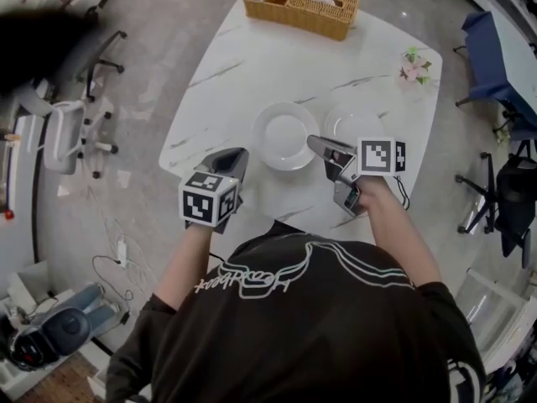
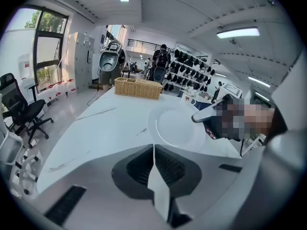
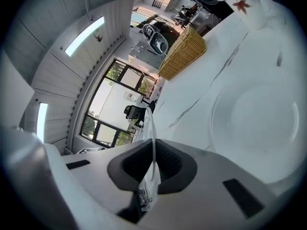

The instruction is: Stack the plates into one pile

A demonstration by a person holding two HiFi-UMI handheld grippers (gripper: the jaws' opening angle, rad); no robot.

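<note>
**A:** How do the two tools stand?

**B:** The left gripper (image 1: 241,153) has its jaws pressed together with nothing between them. It sits over the near part of the table (image 1: 252,57), just short of the first plate (image 1: 281,133). The right gripper (image 1: 312,141) is closed and empty too. In the head view its tip shows over that plate's rim, though I cannot tell whether it touches.

**A:** How many plates are there?

**B:** Two, both white and bare. The second plate (image 1: 348,120) lies just beside the first, partly hidden behind the right gripper. They lie flat side by side, not stacked.

**A:** And further out?

**B:** One wicker basket (image 1: 331,19) stands at the table's far edge. One end is split into open compartments, and the other has a top with an oval opening where something white shows. One small pot of flowers (image 1: 414,67) stands near the table's edge, well apart from the plates.
</note>
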